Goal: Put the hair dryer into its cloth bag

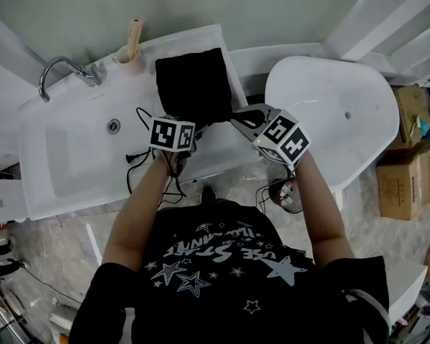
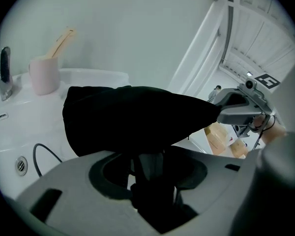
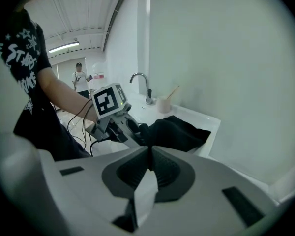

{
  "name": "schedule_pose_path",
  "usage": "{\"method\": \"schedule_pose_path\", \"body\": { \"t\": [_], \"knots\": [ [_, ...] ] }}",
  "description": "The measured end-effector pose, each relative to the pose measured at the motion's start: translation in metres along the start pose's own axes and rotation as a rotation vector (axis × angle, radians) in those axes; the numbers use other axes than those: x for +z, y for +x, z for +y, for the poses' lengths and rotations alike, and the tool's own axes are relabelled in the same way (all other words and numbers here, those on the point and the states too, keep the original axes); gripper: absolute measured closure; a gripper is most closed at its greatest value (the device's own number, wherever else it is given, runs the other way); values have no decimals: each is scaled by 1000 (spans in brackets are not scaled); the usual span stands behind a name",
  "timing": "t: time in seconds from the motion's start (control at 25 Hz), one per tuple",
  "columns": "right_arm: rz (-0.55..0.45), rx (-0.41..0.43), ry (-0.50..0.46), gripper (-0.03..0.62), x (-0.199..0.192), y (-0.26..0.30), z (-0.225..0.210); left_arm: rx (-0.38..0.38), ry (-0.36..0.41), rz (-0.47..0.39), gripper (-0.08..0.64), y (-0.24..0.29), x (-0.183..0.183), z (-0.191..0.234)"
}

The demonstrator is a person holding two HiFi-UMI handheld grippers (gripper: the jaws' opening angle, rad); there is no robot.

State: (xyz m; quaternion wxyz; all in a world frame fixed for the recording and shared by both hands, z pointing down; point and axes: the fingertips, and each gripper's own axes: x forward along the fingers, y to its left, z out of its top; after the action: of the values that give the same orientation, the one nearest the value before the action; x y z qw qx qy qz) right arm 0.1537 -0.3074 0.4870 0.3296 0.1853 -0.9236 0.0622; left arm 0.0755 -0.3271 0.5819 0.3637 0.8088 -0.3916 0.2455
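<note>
The black cloth bag (image 1: 193,84) lies on the white counter (image 1: 222,38) to the right of the basin, and fills the middle of the left gripper view (image 2: 132,122). My left gripper (image 1: 178,119) (image 2: 147,171) is at the bag's near edge, shut on a dark upright part, apparently the hair dryer's handle (image 2: 148,166). The rest of the dryer is hidden by the bag. Its black cord (image 1: 140,156) trails over the counter's front. My right gripper (image 1: 238,118) (image 3: 150,151) is shut, pinching the bag's near right corner (image 2: 211,111), which is drawn out to a point.
A pink cup (image 1: 131,57) with a wooden stick stands behind the bag, next to the faucet (image 1: 61,74) and the basin (image 1: 79,156). A white bathtub (image 1: 330,113) lies at right, with cardboard boxes (image 1: 408,163) beyond it. A person (image 3: 79,77) stands far off.
</note>
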Motion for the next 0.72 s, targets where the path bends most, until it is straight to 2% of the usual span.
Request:
{"method": "schedule_pose_path", "body": {
  "t": [0.28, 0.6, 0.72],
  "knots": [
    [1, -30, 35, 565, -14, -1, -9, 61, 33, 8, 347, 14, 0, 3],
    [-23, -82, 98, 563, -32, 4, -12, 85, 86, 36, 341, 18, -6, 4],
    [-34, -112, 118, 560, -33, 4, -11, 70, 101, 31, 334, 20, -8, 1]
  ]
}}
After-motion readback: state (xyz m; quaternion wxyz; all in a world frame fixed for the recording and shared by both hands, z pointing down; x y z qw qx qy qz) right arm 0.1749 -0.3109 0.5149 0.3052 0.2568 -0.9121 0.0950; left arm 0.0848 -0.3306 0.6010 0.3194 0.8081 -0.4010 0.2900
